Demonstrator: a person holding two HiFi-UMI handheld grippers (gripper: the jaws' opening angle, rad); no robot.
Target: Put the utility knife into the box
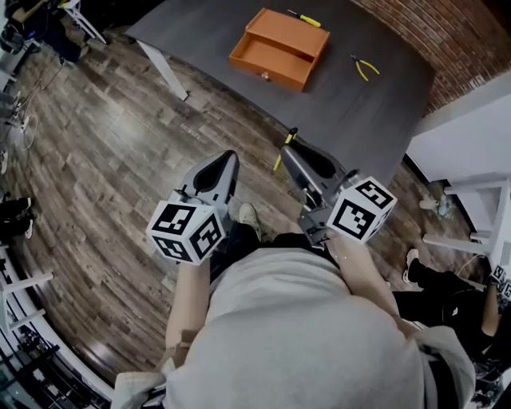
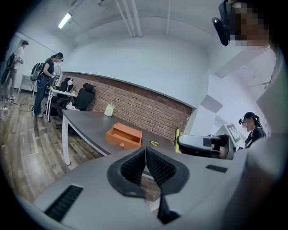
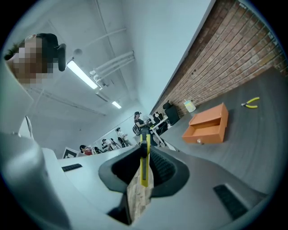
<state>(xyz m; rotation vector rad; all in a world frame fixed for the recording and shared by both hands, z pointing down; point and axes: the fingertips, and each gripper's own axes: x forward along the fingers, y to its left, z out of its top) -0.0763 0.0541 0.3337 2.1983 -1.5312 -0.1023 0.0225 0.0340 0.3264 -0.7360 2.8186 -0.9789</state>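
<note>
- Table (image 1: 375, 104): ahead of person, grippers short of near edge.
- Box (image 1: 279, 48): orange, open-topped, toward table's far edge.
- Left gripper (image 1: 226, 164): fingers together, nothing between.
- Right gripper (image 1: 289, 152): fingers clamped on utility knife (image 3: 144, 161), knife in air off near edge.
- Step judged: carry.
- Next move needs: reach over box, lower, release.

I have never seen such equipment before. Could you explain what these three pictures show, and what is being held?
No robot: a person holds two grippers, each with two jaws; the black-and-white patterned cubes are part of them. One picture comes from a camera on the person's head, looking down; the other two from cameras on each gripper. On the dark grey table lie an open orange box, yellow-handled pliers and a small yellow-handled tool. The right gripper clamps a yellow utility knife in its jaws; the left gripper has its jaws together, empty.
</note>
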